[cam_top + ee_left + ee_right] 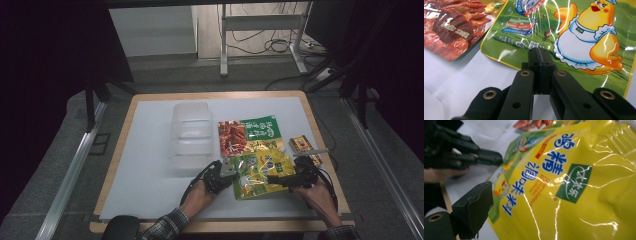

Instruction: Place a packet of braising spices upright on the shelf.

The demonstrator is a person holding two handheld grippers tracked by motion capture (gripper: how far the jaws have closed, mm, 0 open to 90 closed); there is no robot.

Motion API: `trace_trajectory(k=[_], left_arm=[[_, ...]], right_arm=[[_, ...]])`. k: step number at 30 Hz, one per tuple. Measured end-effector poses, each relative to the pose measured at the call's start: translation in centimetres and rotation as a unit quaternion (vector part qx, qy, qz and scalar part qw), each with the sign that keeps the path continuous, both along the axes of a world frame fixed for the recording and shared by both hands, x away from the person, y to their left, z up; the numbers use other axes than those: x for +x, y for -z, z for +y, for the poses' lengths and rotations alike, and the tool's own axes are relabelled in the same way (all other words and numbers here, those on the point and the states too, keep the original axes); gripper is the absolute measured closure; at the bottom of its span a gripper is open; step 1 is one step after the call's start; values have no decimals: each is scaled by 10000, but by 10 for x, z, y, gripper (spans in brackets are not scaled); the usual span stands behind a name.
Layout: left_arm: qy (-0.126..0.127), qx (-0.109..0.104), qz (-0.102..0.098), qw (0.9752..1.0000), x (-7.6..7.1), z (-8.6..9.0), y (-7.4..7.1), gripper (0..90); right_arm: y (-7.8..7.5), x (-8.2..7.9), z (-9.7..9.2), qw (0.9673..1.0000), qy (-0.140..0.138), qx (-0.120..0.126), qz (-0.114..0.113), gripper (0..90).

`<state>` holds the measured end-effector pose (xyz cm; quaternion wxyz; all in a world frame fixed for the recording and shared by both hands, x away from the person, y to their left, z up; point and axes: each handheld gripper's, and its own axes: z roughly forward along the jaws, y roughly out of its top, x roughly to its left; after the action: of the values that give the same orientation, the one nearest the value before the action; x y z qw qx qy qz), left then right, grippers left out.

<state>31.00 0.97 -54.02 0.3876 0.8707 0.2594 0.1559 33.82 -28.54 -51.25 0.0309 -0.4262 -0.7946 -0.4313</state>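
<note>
A yellow-green snack bag (260, 172) with a cartoon chick (589, 42) lies at the near middle of the white mat. My left gripper (230, 172) is shut, and its tips (539, 52) rest over the bag's left edge with nothing seen between them. My right gripper (279, 180) reaches in from the right. One black finger (474, 205) stands against the bag's edge and the bag (574, 190) covers the other, so it looks shut on the bag. In the right gripper view the left gripper (497, 158) touches the bag's far edge.
A red and green snack bag (249, 135) lies just behind the yellow one, with its red corner (451, 27) close by. A clear plastic container (191, 134) stands to the left. A small box (302, 145) sits at the right, near the table's wooden edge (320, 145).
</note>
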Motion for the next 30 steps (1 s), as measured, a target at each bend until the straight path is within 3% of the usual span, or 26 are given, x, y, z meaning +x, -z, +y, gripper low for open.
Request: trace_trajectory(k=[6, 7, 12, 15, 19, 23, 27, 30], left_arm=[[-70, 150, -157, 9997, -4, -3, -2, 897], [-106, 207, -216, 9995, -5, -3, -2, 873], [-142, 379, -337, 9986, -5, -2, -8, 790], [-175, 351, -370, 9985, -6, 3, -13, 750], [-146, 109, -318, 9993, -13, 14, -20, 677], [-157, -117, -256, 9995, -21, 25, -23, 586], [-82, 53, -389, 9992, -28, 31, -23, 470], [-93, -59, -381, 9992, -32, 36, -23, 379]], right_arm=[[-12, -1, 4, 9997, 31, 222, 57, 84], [-14, 1, 5, 9995, 119, 220, 170, 125], [-24, -3, 3, 9989, 333, 83, -322, 518], [-29, -5, 3, 9978, 377, -27, -554, 656], [-33, -6, 5, 9971, 464, -72, -596, 781], [-36, -7, 7, 9972, 433, -83, -608, 851], [-43, -8, 11, 9971, 359, -101, -658, 862], [-49, -8, 12, 9972, 320, -45, -676, 870]])
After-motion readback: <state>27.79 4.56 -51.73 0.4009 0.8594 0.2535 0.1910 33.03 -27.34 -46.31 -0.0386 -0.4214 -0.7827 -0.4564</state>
